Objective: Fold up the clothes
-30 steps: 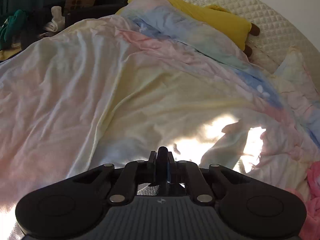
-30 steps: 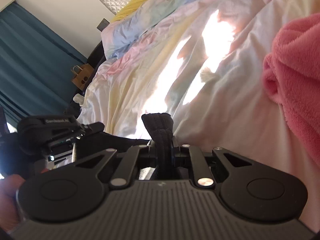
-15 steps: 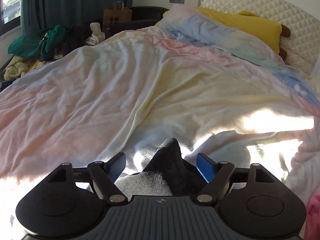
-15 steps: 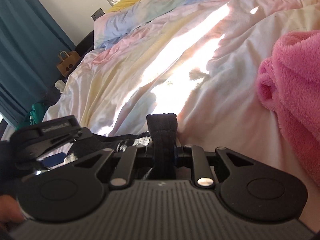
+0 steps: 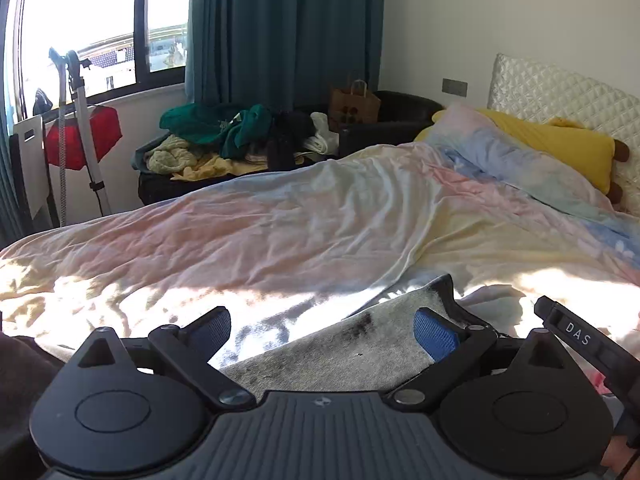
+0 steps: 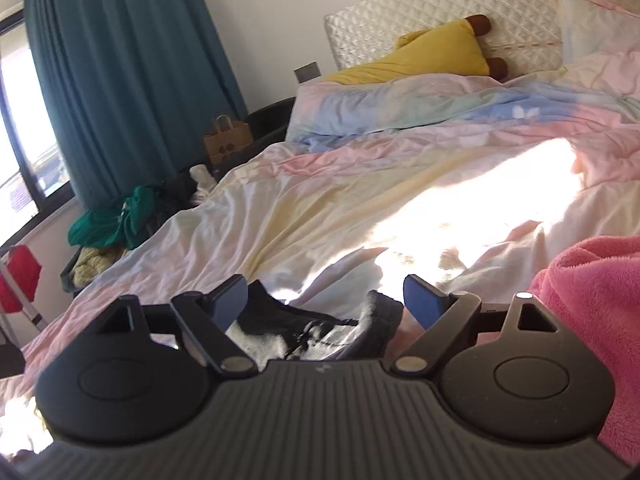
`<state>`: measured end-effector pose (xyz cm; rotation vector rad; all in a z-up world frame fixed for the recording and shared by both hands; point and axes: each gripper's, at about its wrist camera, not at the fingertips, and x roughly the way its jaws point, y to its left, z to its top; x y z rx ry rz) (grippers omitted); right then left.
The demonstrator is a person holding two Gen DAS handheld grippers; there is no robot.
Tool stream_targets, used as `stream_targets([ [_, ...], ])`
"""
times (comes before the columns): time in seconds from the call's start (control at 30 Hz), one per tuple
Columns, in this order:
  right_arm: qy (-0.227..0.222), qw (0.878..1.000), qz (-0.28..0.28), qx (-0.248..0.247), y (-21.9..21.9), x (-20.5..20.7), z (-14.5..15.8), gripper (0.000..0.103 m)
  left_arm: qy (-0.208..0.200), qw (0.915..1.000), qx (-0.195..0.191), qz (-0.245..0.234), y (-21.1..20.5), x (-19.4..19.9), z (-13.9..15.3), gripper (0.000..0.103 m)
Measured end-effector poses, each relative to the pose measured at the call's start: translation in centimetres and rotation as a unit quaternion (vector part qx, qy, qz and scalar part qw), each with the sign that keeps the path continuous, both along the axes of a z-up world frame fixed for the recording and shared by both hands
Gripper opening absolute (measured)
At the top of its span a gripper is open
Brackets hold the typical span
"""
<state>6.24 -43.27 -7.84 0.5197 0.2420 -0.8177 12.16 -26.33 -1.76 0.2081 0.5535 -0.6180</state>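
Observation:
A dark garment [image 5: 360, 344] lies on the pastel duvet [image 5: 320, 220] at the near edge of the bed, sunlit and grey-looking. My left gripper [image 5: 324, 326] is open above it, blue pads spread wide. In the right wrist view the same dark garment [image 6: 304, 332] lies crumpled between the open fingers of my right gripper [image 6: 324, 300]; nothing is gripped. Part of the right gripper [image 5: 576, 336] shows at the right of the left wrist view.
A pink fleece item [image 6: 592, 292] lies on the bed at the right. A yellow pillow [image 5: 552, 144] rests against the quilted headboard [image 6: 440, 12]. A pile of clothes [image 5: 224, 140] and a paper bag [image 5: 354, 104] sit beside the bed by the window.
Both grippers have opened and let go of the dark garment, which now lies on the duvet. Both cameras have tilted up toward the room.

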Motion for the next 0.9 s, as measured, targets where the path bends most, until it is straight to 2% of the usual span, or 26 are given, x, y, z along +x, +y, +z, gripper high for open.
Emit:
stream_targets([
  [0.13,-0.013,0.994,0.102,-0.029,3.5,-0.3,2.5,0.086,-0.040,0.9988,-0.004,0.028,6.7,-3.8,1.8,0.102],
  [0.33,-0.052,0.974,0.219,-0.039,8.3,-1.5,4.4,0.086,-0.081,0.9939,0.002,0.075,14.9,-8.6,2.5,0.103],
  [0.5,-0.056,0.959,0.271,-0.065,11.8,-1.7,5.0,0.086,-0.083,0.9886,0.010,0.126,20.2,-10.7,1.1,0.103],
  [0.7,-0.050,0.947,0.309,-0.075,14.8,-1.0,4.4,0.086,-0.059,0.9842,-0.020,0.166,24.1,-11.5,-1.8,0.103],
  [0.83,-0.047,0.943,0.318,-0.087,15.9,-0.4,3.9,0.086,-0.032,0.9825,-0.044,0.178,25.3,-11.9,-2.4,0.103],
  [0.9,-0.044,0.941,0.324,-0.086,16.2,0.2,3.5,0.086,-0.040,0.9830,-0.038,0.175,25.4,-12.0,-2.0,0.103],
])
